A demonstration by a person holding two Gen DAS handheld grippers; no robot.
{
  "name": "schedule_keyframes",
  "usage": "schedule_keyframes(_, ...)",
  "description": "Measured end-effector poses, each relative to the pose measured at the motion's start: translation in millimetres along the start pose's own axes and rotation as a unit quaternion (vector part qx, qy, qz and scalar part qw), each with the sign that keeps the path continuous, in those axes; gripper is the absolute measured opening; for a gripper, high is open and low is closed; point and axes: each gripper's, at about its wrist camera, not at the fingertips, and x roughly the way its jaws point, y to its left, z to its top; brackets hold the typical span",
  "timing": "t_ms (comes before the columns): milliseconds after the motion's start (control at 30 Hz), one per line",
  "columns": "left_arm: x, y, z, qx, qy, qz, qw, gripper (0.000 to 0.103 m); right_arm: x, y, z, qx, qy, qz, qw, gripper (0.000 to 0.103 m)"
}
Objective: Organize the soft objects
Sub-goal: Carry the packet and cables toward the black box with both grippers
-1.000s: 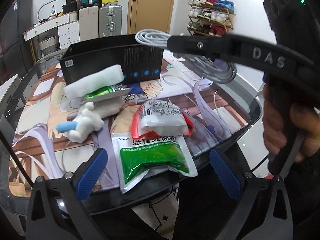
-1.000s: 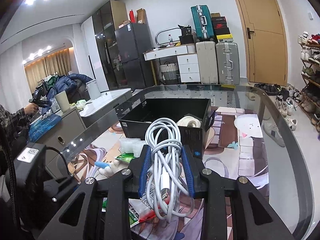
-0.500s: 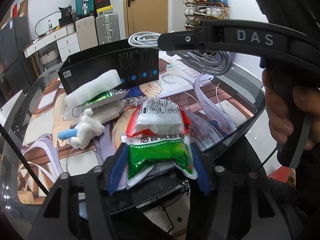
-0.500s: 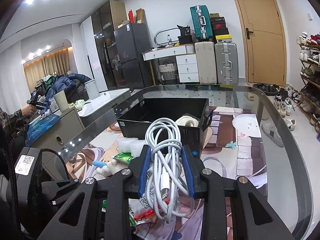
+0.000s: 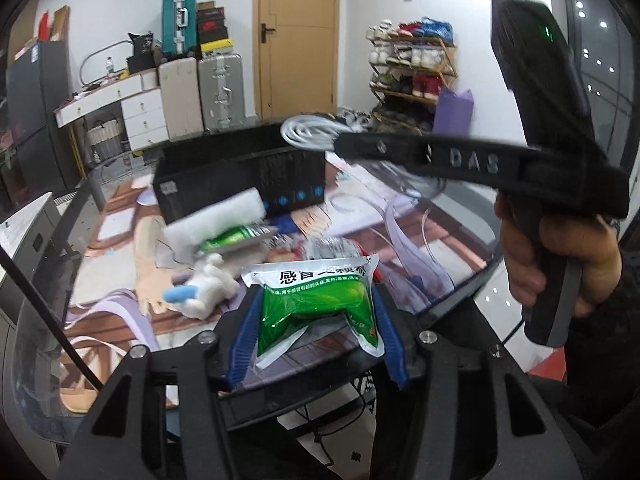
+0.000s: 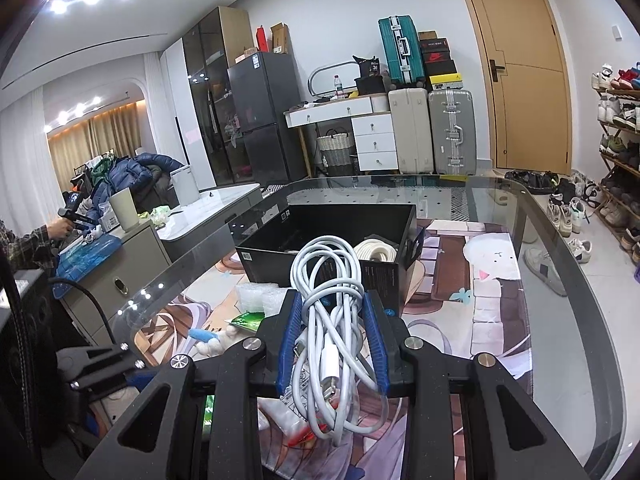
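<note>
1. The left gripper (image 5: pixel 316 320), seen wide open around nothing a second ago, is now being closed on the green sachet (image 5: pixel 318 304); its blue pads are pressed against both edges of the packet, which is buckled between them.
2. The sachet, flat on the table (image 5: pixel 440 248) a second ago, has been raised clear of the near edge, so the pick is judged done and the carry begun.
3. The red-and-white packet (image 5: pixel 340 246), formerly overlapped by the sachet, is left lying just behind it.
4. The plush toy (image 5: pixel 200 292) and the white foam pad (image 5: pixel 216 220) are unmoved, left of centre, and are judged still to be sorted.
5. The right gripper (image 6: pixel 332 344) is unchanged: its narrowly set jaws are clamped on the white cable bundle (image 6: pixel 328 300), held above the table short of the black box (image 6: pixel 332 240).
6. The box, farther off, is taken to be the destination; a pale coil (image 6: pixel 378 250) is already inside.
</note>
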Motion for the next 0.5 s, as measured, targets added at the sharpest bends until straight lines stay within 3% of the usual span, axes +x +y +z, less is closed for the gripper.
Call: schedule_keyframes(500, -6.7, 48.3, 38.9, -0.059, -0.035, 0.045, 0.9966, 0.053, -3.6, 3.7, 10.5, 0.009, -0.003, -0.004, 1.0, 0.031)
